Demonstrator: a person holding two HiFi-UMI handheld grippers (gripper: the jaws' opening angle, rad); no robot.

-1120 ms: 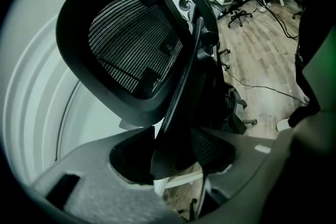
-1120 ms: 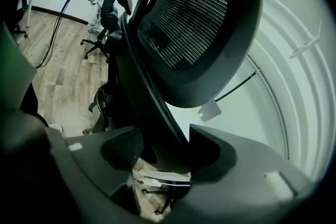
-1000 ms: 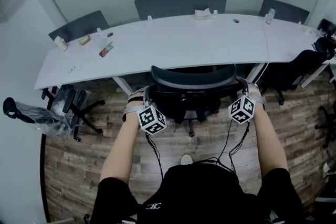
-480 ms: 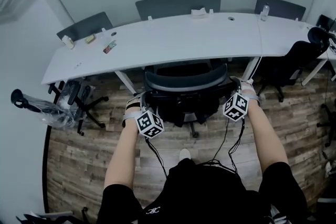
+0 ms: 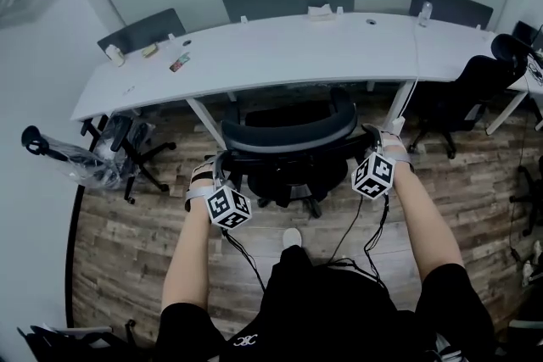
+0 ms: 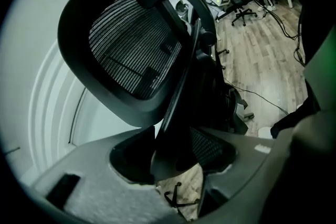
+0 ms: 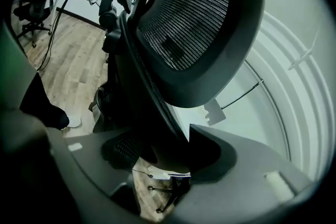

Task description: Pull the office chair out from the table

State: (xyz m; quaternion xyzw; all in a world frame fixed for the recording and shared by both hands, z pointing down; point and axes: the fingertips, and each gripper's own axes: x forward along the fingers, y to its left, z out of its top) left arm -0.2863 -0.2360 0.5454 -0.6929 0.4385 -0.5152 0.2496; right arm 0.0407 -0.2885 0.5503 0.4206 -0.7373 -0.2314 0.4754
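Note:
The black mesh-backed office chair (image 5: 288, 136) stands just in front of the long white table (image 5: 280, 55), its back toward me. My left gripper (image 5: 222, 164) is shut on the left edge of the chair's backrest frame (image 6: 131, 55). My right gripper (image 5: 372, 138) is shut on the right edge (image 7: 194, 23). In the left gripper view the frame's dark rim runs down between the jaws of that gripper (image 6: 169, 161). The right gripper view shows the same for the right gripper (image 7: 164, 157). The chair's base is mostly hidden under the seat.
A black chair (image 5: 462, 106) stands at the right and a plastic-wrapped chair (image 5: 93, 169) at the left. Grey chair backs (image 5: 288, 0) line the table's far side. Small items (image 5: 178, 62) and a tissue box (image 5: 320, 10) lie on the table. Cables hang from both grippers over the wood floor.
The chair has rolled back from the table toward me, with both grippers moving back along with it. The seat now stands out from under the table's edge.

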